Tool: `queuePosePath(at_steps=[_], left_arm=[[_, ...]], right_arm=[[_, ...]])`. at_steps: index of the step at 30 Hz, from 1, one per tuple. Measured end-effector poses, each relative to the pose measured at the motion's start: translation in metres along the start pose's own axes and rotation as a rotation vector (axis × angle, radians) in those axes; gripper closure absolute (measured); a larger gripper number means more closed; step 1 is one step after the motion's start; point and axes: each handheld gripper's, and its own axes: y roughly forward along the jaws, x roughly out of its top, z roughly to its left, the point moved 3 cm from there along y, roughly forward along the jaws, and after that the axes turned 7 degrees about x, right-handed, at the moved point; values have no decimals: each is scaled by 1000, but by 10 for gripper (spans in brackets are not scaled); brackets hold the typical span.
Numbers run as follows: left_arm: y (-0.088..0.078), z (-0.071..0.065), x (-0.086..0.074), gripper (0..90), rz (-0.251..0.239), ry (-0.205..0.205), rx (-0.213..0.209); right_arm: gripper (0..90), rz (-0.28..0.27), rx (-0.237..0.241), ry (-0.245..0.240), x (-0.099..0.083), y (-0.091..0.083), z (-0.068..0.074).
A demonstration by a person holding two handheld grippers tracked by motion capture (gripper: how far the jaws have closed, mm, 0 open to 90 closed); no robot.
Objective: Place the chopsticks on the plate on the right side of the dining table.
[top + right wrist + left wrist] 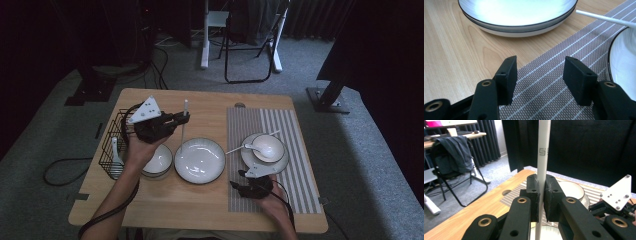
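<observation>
Oddly, white stick (542, 165) pinched upright in left hand-held gripper (541, 192) — lower end hidden; right hand-held gripper (539, 75) spread, empty.

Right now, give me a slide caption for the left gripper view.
Left gripper clamps an upright white chopstick over the wooden table.
</observation>
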Motion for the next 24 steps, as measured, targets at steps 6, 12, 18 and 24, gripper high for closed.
queuePosePath(at_steps=[6,12,18,24], left_arm=[[8,-6,-2,842,2,-6,-23],[12,-11,-1,842,-2,-4,-39],[17,-15,-2,842,-7,-12,-57],[21,-19,-2,842,-11,-18,-71]], right_arm=[[448,-13,16,3,6,1,3],[444,-21,22,0,9,2,6],[438,-26,26,-4,10,2,8],[433,-32,34,10,11,2,8]])
